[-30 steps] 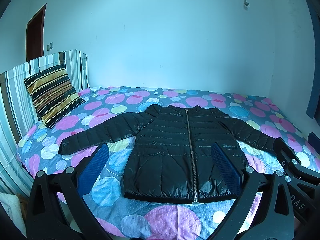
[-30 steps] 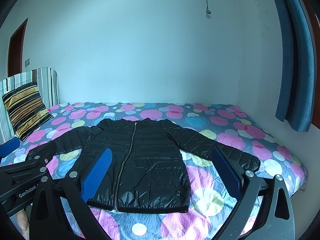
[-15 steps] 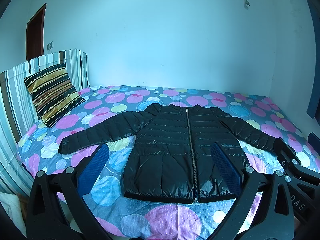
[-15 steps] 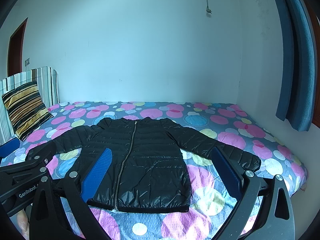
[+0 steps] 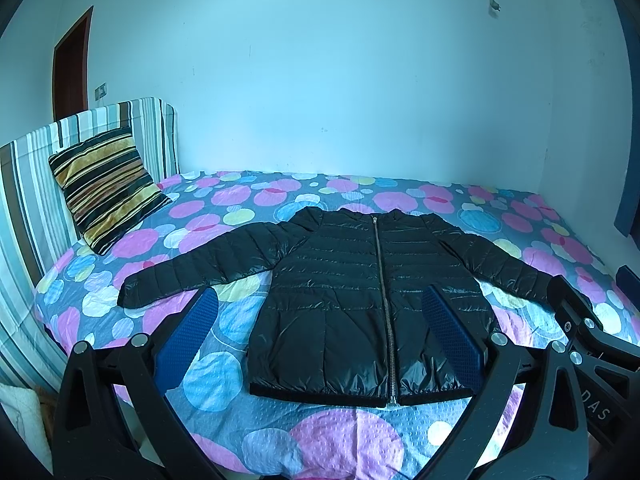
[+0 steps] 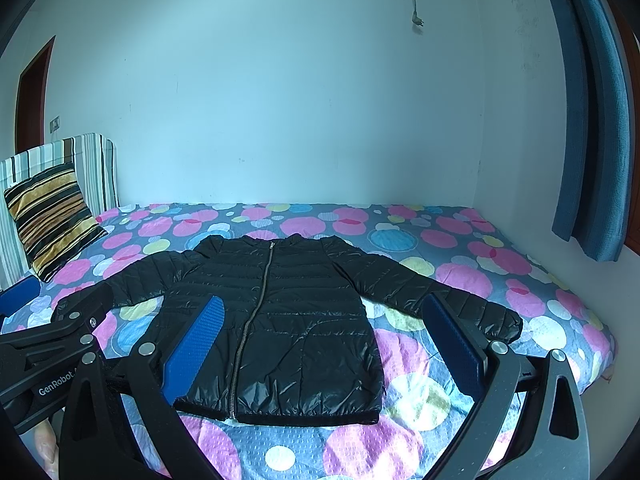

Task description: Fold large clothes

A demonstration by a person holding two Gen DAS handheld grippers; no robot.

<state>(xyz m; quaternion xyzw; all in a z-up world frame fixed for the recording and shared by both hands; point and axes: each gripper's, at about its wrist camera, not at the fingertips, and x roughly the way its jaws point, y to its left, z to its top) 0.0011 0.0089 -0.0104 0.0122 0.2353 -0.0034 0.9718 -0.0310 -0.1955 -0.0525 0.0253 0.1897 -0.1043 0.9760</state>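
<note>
Jacket [image 5: 352, 300]: black, glossy, quilted puffer; zipped, front up, sleeves spread.
Position: flat on the dotted bedsheet [image 5: 348, 440], well apart from the striped pillow [image 5: 106, 186].
Orientation: collar toward the wall, hem nearest; zip runs lengthwise.
Left gripper [image 5: 320, 336]: fingers apart, empty.
Right gripper [image 6: 320, 336]: fingers apart, empty.

Pale blue wall [image 5: 320, 80], striped headboard [image 5: 28, 184] (striped cushion [image 5: 104, 188] against it), blue curtain [image 6: 592, 120], spotted bedspread [image 6: 460, 272]
</note>
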